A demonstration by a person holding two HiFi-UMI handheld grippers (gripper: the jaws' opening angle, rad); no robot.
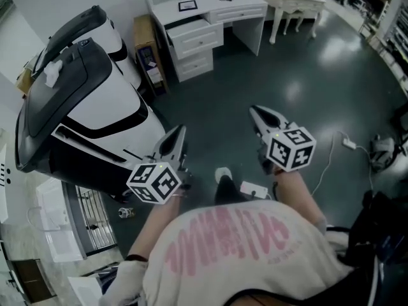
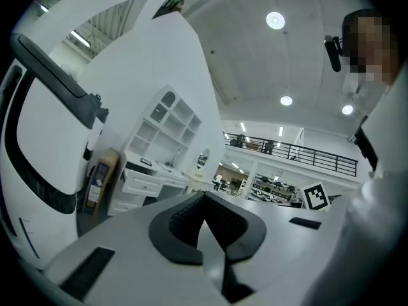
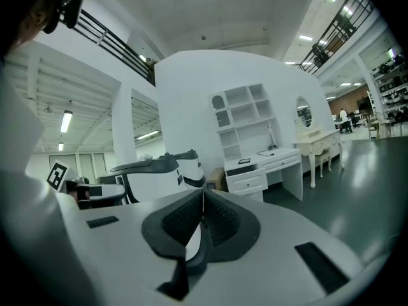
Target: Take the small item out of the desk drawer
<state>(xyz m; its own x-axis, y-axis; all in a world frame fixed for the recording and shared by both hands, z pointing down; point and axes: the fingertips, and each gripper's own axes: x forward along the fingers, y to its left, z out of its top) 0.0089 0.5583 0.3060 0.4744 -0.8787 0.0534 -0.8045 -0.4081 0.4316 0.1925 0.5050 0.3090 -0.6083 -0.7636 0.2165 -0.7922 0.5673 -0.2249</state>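
- My left tool (image 1: 180, 131) and right tool (image 1: 256, 111), low in the frame, each have their jaws pressed together on nothing.
- Dark floor (image 1: 268, 75) lies ahead, and a big white-and-black machine (image 1: 95, 101) fills the left.
- The white counter (image 1: 217, 4) stands well apart at upper middle, its drawers (image 1: 194, 43) facing me. The small item doesn't show and is presumably inside.
- I judge this the approach step. Next I must walk over, part one tool's jaws and take a drawer handle.
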